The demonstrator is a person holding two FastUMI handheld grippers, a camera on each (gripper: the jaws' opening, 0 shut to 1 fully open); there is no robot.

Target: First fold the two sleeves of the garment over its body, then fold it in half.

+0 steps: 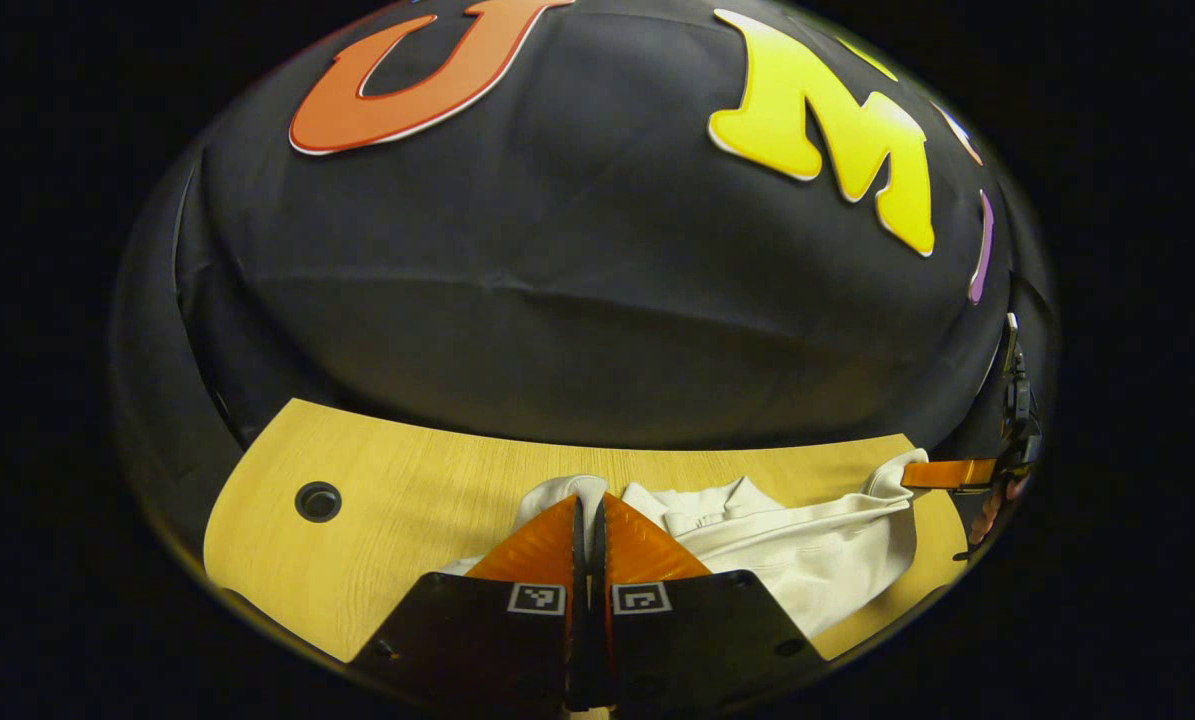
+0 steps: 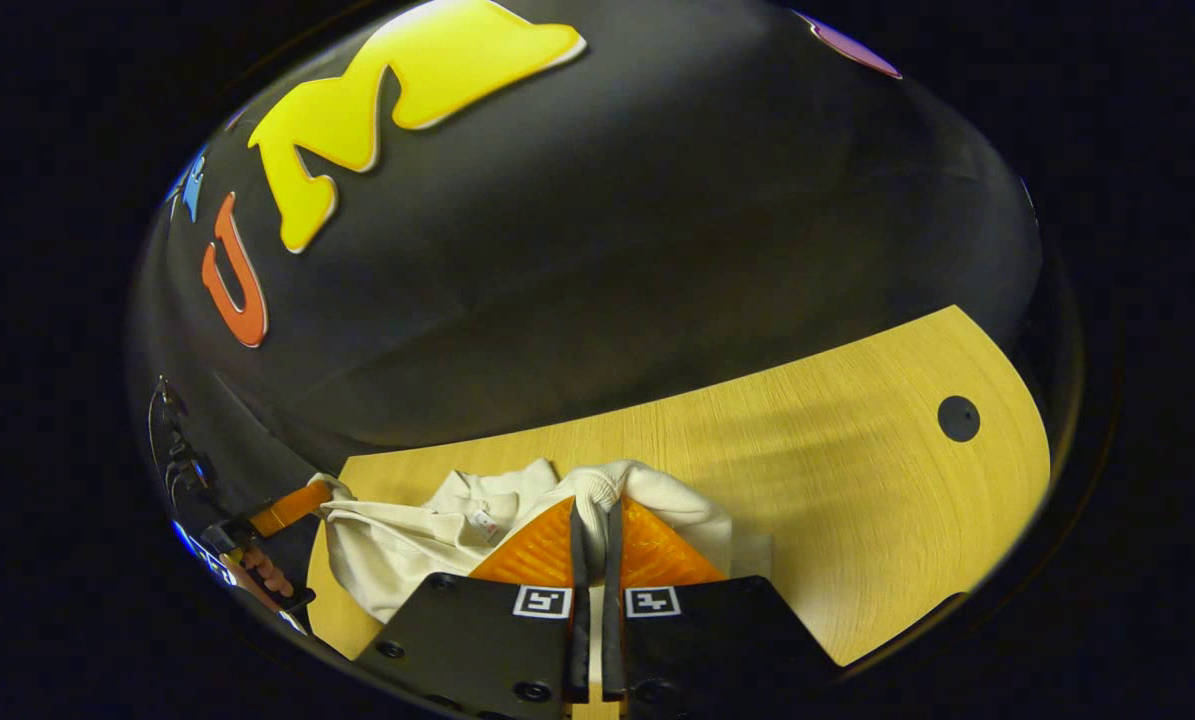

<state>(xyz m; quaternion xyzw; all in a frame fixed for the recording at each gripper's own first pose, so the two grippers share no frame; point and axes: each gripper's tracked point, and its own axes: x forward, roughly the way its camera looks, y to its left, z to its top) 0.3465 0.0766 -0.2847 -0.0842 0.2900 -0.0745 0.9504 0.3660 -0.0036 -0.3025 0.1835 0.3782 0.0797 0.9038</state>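
A pale wooden table (image 1: pixel 387 500) stands against the black cloth wall of the booth, with a small dark round hole (image 1: pixel 318 501) in its top. A white garment (image 1: pixel 807 550) lies bunched on the table, its collar toward the wall.

In the left gripper view, the left gripper (image 1: pixel 587 505) is closed on a fold of the garment's cloth, which bulges just ahead of its tips. Off to its right, the other gripper pinches the garment's far edge, and the cloth stretches between the two.

In the right gripper view, the right gripper (image 2: pixel 597 510) is likewise clamped on a bunched sleeve (image 2: pixel 607 485) at its tips. The garment spreads away to its left, where the other gripper grips it, with a hand (image 2: pixel 262 575) behind.
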